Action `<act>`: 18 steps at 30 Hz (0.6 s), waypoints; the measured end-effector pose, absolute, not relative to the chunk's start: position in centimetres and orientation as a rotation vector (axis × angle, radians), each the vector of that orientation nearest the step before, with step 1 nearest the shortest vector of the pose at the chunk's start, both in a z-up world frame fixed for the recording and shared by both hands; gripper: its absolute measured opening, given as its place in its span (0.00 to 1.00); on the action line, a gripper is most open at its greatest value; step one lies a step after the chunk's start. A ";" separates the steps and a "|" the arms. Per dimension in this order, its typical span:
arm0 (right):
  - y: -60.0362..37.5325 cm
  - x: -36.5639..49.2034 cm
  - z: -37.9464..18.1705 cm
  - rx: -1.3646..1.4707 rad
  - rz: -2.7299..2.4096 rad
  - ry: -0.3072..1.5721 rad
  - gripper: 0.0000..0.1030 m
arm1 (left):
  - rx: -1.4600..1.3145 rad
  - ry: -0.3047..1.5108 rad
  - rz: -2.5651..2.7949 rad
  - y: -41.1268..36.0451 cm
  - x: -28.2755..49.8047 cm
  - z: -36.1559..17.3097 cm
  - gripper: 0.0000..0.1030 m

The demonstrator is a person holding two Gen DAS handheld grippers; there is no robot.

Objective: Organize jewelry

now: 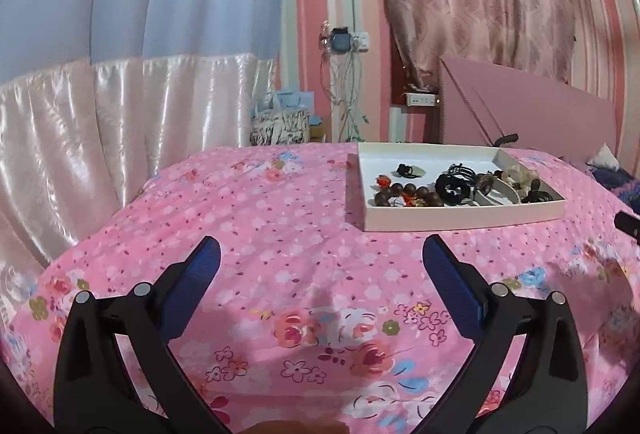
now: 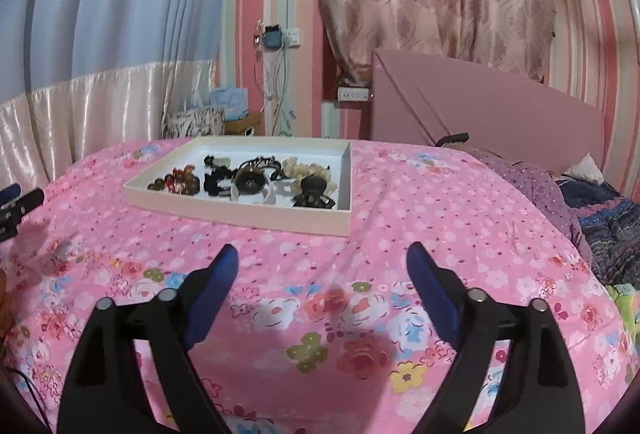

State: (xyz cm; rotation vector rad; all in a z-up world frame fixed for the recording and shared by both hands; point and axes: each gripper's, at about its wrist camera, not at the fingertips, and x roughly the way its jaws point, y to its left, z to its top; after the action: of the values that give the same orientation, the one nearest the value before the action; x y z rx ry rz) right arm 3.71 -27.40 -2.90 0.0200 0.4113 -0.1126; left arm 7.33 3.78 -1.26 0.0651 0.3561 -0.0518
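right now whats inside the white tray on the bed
The white tray holds brown wooden beads, black hair ties, a black claw clip and a cream scrunchie. Pieces overlap, so anything underneath is hidden.

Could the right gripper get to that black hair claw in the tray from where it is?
Probably yes: the right gripper is open, nothing lies on the bedspread between, and the black hair claw sits near the tray's low front wall.

Ahead of the left gripper (image 1: 320, 254), jaws spread, bare bedspread (image 1: 256, 218) runs to the tray (image 1: 460, 221) ahead-right. The right gripper (image 2: 322, 266), also spread, faces the tray's near wall ahead-left; rumpled blankets (image 2: 600, 226) crowd its right.
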 end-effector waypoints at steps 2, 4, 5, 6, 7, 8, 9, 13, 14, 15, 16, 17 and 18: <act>-27.8 3.7 -2.9 0.038 -0.112 0.413 0.85 | 0.071 0.338 -0.054 3.7 7.0 -1.2 0.97; -27.9 3.8 -2.9 0.042 -0.127 0.418 0.86 | 0.073 0.345 -0.052 3.6 7.1 -1.2 0.97; -27.9 4.0 -2.9 0.038 -0.123 0.427 0.86 | 0.074 0.347 -0.052 3.5 7.2 -1.1 0.97; -27.9 4.1 -3.0 0.037 -0.113 0.435 0.86 | 0.071 0.349 -0.053 3.6 7.2 -1.1 0.97; -27.9 4.2 -3.0 0.042 -0.108 0.440 0.86 | 0.068 0.349 -0.053 3.7 7.2 -1.1 0.97; -28.1 4.2 -3.1 0.047 -0.109 0.440 0.86 | 0.067 0.347 -0.052 3.7 7.2 -1.1 0.97; -28.2 4.1 -3.1 0.054 -0.110 0.438 0.86 | 0.067 0.345 -0.052 3.7 7.2 -1.0 0.97; -28.5 3.7 -3.0 0.072 -0.117 0.416 0.88 | 0.068 0.342 -0.053 3.6 7.2 -1.0 0.97; -28.3 3.8 -3.0 0.068 -0.117 0.416 0.88 | 0.070 0.342 -0.055 3.6 7.3 -1.0 0.97; -28.2 3.8 -3.0 0.063 -0.116 0.418 0.88 | 0.071 0.341 -0.055 3.5 7.2 -0.9 0.97; -28.2 3.9 -3.0 0.061 -0.115 0.420 0.88 | 0.073 0.339 -0.054 3.4 7.2 -0.9 0.97; -28.2 3.9 -3.0 0.063 -0.115 0.421 0.88 | 0.074 0.336 -0.054 3.4 7.2 -0.9 0.97; -28.3 3.9 -3.0 0.066 -0.114 0.422 0.88 | 0.075 0.333 -0.053 3.3 7.1 -0.9 0.97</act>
State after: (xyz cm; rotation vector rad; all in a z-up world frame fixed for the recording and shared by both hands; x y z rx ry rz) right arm 3.89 -28.30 -3.03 0.0658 0.4221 -0.1141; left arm 7.07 3.34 -0.92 0.0753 0.3329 -0.0525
